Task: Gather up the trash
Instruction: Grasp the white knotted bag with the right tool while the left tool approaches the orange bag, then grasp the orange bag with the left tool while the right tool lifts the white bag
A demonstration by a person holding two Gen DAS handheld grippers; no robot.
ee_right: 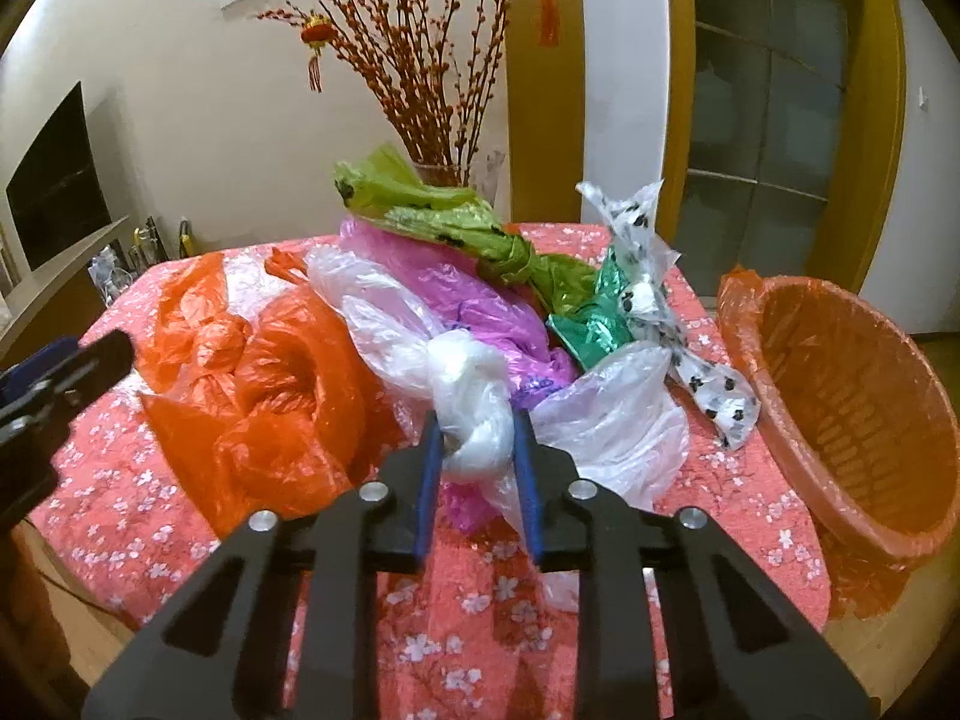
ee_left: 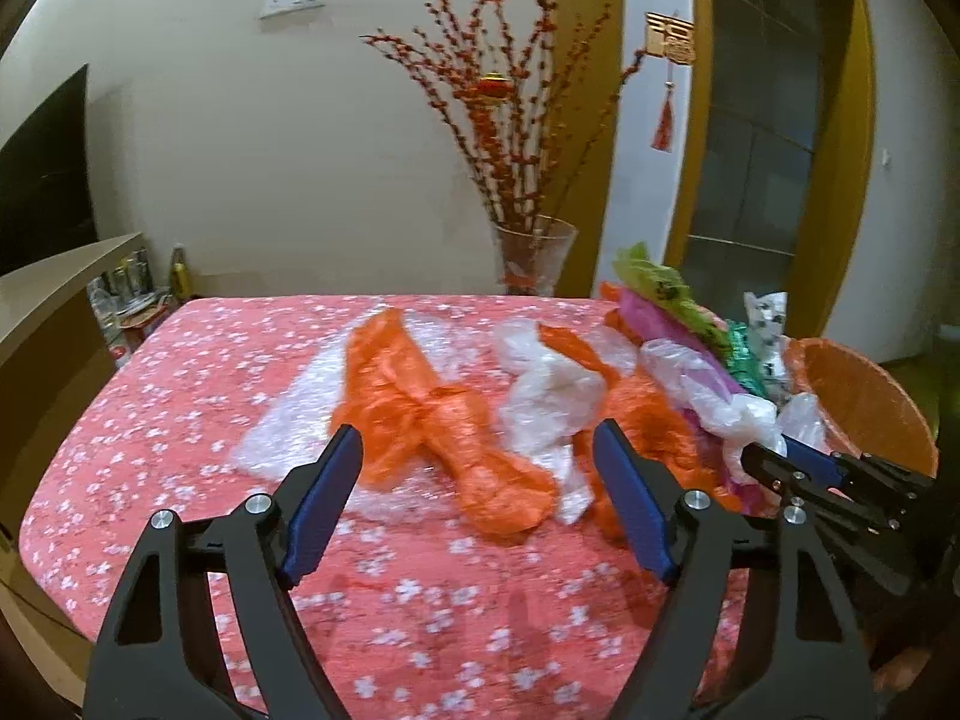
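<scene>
Right tongs (ee_right: 477,426) clamped on knotted white bag (ee_right: 471,396), left tongs (ee_left: 477,450) apart above table (ee_left: 180,420)

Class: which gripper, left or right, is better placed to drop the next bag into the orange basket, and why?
Right. The right gripper is shut on the knotted white bag, with the orange basket beside it. The left gripper is open, holding nothing, over the orange bag.

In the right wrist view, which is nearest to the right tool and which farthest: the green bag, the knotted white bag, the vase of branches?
1. Knotted white bag: gripped in the right tool.
2. Green bag: behind it, on top of the pile.
3. Vase of branches: beyond the table, by the wall.
</scene>
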